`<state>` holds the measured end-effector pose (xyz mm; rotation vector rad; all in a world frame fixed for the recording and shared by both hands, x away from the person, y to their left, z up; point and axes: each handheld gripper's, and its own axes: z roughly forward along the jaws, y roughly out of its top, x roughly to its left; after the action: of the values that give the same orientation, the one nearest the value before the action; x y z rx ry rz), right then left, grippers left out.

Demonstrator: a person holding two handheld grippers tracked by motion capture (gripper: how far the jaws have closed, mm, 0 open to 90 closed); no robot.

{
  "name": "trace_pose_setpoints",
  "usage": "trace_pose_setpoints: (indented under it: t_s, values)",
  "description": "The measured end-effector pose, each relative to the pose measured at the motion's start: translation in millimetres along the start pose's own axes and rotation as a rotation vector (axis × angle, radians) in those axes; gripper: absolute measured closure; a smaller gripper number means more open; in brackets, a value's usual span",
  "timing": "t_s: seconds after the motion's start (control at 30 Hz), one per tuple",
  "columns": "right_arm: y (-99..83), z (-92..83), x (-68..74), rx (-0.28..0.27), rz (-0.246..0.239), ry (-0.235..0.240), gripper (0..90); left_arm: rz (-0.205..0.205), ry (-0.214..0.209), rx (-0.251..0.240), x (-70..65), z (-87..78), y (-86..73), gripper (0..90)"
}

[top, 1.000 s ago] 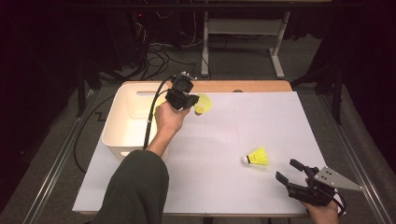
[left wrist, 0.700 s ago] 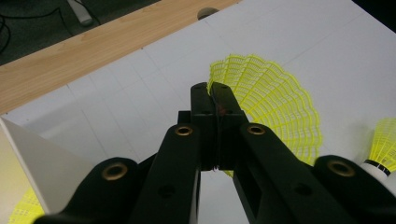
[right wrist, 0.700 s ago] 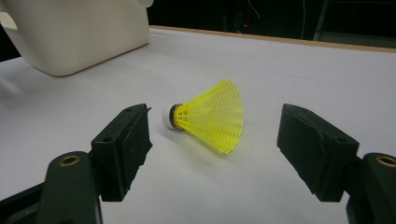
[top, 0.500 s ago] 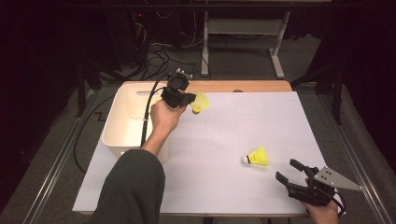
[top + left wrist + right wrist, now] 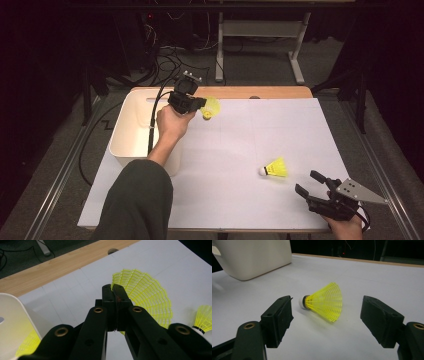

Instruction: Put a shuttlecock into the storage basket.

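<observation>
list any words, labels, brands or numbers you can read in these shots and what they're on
There is no readable text in any view.
Held shuttlecock: plain yellow mesh skirt, no print.
Shuttlecock lying on the table: plain yellow skirt, white cork, dark band with no legible marking.
White bin: no label visible.
Left claw and right claw: bare black jaws with brass rivets, no brand.
Grey plate on the right claw: holes, no lettering.

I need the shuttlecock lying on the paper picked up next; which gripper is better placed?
Right. The right gripper sits open beside the loose shuttlecock, which lies just ahead between its jaws in the right gripper view. The left gripper is shut on another shuttlecock by the white bin.
</observation>
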<state>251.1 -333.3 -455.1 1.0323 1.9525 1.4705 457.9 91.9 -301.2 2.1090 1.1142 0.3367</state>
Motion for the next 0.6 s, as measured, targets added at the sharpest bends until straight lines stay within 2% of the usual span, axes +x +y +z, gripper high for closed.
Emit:
trace_pose_setpoints:
  t_s: [0.6]
  values:
    - [0.0,-0.3,0.2,0.001,0.0,0.002,26.1,-0.002,0.003,-0.006,3.0,-9.4,0.3,89.7]
